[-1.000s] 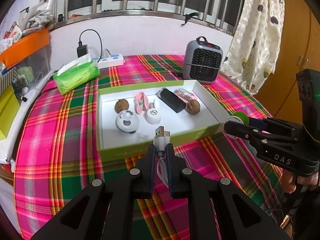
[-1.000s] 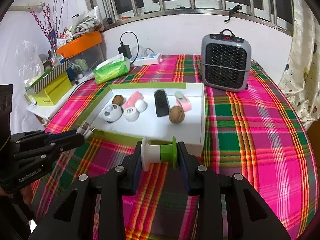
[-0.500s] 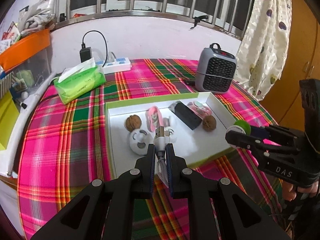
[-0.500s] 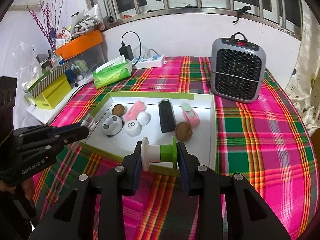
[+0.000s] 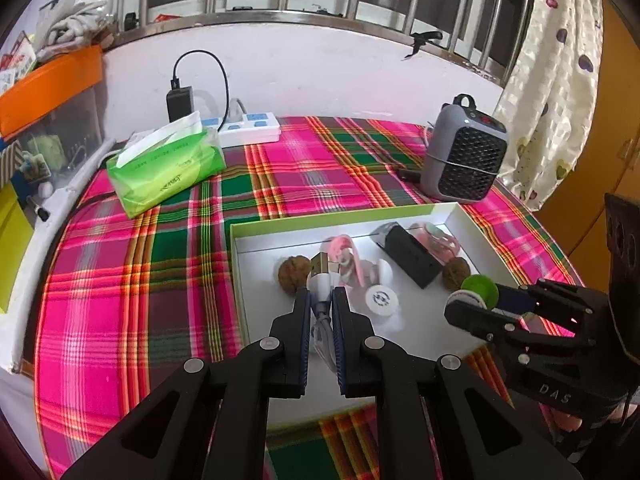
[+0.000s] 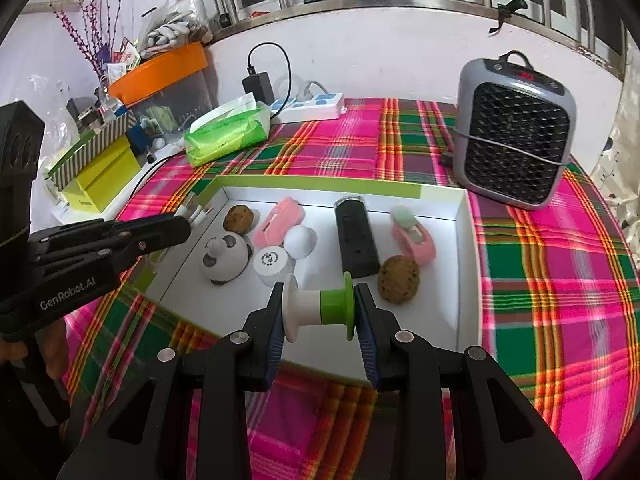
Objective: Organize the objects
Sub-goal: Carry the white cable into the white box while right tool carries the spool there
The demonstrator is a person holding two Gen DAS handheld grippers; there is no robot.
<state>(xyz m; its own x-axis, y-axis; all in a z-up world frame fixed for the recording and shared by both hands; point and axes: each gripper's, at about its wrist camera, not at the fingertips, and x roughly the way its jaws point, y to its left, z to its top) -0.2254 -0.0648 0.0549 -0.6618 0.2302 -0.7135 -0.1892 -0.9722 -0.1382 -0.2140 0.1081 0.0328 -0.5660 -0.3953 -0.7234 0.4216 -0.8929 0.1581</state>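
Observation:
A white tray with a green rim (image 5: 344, 218) (image 6: 464, 240) lies on the plaid tablecloth. It holds two walnuts (image 6: 399, 285) (image 6: 238, 219), a black box (image 6: 356, 238), pink clips (image 6: 414, 236), a white ball (image 6: 300, 242), a white cap (image 6: 272, 262) and a panda-faced dome (image 6: 224, 258). My left gripper (image 5: 321, 300) is shut on a white USB cable (image 5: 320, 276), above the tray's left part. My right gripper (image 6: 318, 312) is shut on a white-and-green spool (image 6: 320, 310), over the tray's near edge.
A grey fan heater (image 6: 516, 132) stands behind the tray on the right. A green tissue pack (image 5: 166, 168) and a white power strip (image 5: 248, 128) lie at the back left. Boxes and clutter (image 6: 100, 168) crowd the left side shelf.
Both grippers have moved forward over the tray, each keeping its grip; the tray and its contents now look nearer and lower in both views.

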